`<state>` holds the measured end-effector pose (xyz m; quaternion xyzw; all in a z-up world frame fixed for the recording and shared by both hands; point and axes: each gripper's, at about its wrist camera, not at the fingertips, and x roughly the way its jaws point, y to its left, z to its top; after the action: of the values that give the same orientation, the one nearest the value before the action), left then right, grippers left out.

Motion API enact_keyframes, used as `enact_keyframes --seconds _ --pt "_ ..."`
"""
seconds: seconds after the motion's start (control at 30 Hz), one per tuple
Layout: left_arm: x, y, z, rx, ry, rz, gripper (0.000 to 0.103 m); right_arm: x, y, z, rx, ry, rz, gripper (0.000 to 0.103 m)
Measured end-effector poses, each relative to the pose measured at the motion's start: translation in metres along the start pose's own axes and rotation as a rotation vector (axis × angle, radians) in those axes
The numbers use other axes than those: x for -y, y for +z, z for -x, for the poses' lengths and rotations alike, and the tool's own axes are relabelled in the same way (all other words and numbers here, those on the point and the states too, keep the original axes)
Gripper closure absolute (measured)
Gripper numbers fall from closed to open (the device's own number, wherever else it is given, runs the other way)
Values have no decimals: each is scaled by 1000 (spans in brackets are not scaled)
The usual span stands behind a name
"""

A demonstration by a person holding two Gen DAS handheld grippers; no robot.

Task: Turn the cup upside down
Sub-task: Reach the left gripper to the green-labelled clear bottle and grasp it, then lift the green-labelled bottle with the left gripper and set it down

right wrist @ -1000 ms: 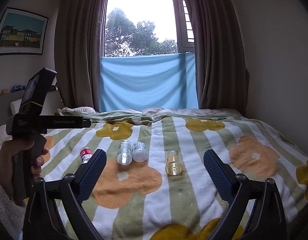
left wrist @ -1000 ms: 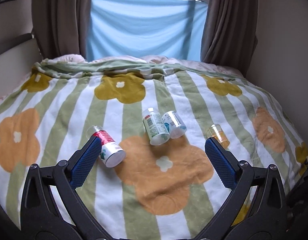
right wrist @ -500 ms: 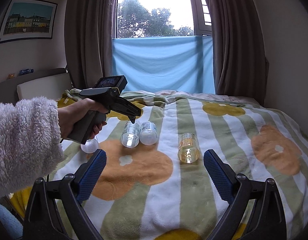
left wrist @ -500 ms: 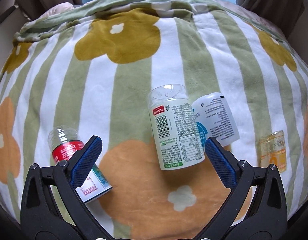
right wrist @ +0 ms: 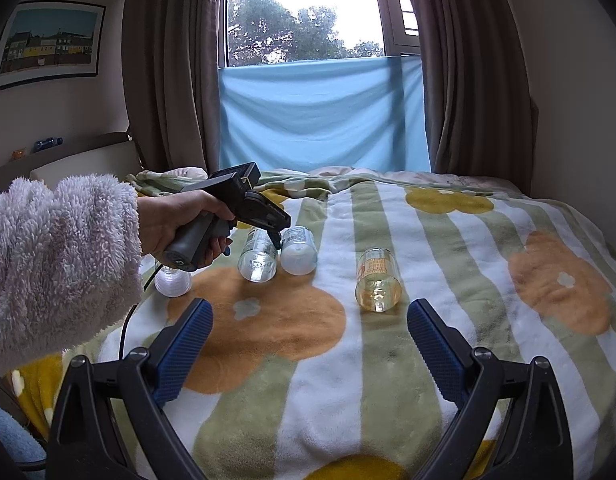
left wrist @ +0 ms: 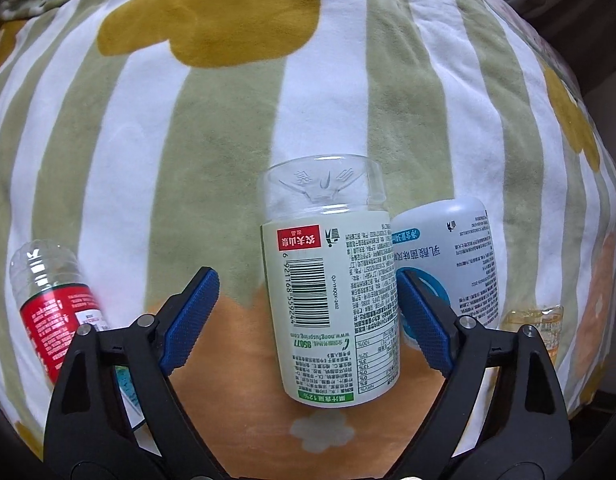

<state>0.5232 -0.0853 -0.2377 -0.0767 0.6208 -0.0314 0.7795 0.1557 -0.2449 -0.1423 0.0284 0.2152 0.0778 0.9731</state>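
Half a second ago the left gripper (left wrist: 304, 316) was higher above the bed; it has since dropped until the green-labelled cup (left wrist: 327, 280) sits between its blue pads (left wrist: 190, 316). From the left wrist camera that cup lies on its side on the striped flower blanket (left wrist: 228, 120), clear base pointing away, open end toward the camera. The jaws are spread wide: the right pad is touching or just beside the label, squeezed in next to the blue-and-white cup (left wrist: 443, 268) lying against it, while the left pad stands clear of the cup with blanket showing in the gap. A red-labelled cup (left wrist: 54, 304) lies apart at the left and an amber cup (left wrist: 535, 324) peeks out at the right edge. From the right wrist camera the right gripper (right wrist: 308, 344) hangs wide and empty over the blanket, well back from everything; the amber cup (right wrist: 377, 284) lies on its side ahead of it, and the left gripper (right wrist: 274, 236), held by the hand (right wrist: 180, 228), dips onto the pair of middle cups (right wrist: 258, 256). As I judge it, nothing is flipped yet: closing on the cup, lifting it, turning it mouth down and setting it on the blanket all remain.
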Motion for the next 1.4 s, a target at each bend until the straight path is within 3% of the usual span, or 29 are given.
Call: enact_keyframes --seconds 0.13,0.17,0.47,0.77,0.87,1.13,1.4 --pt "-3 -2 -16 -63 -92 42 44 0 0 2 1 0 -1 6" --pt "-4 -3 -18 -70 -106 50 44 -1 0 2 0 1 -1 6" --pt "-7 -25 11 -53 -115 -5 45 -2 4 11 8 8 -6 6" --pt "-2 -116 74 -79 -153 -156 45 -1 15 47 54 18 -43 6" --pt "-4 -152 86 -93 -178 -180 45 1 15 57 34 18 -65 6" --pt "-7 -227 69 -143 -149 -188 45 6 12 85 1 54 -72 6" --pt "-16 -247 54 -141 -103 -152 44 11 7 107 -14 68 -50 6"
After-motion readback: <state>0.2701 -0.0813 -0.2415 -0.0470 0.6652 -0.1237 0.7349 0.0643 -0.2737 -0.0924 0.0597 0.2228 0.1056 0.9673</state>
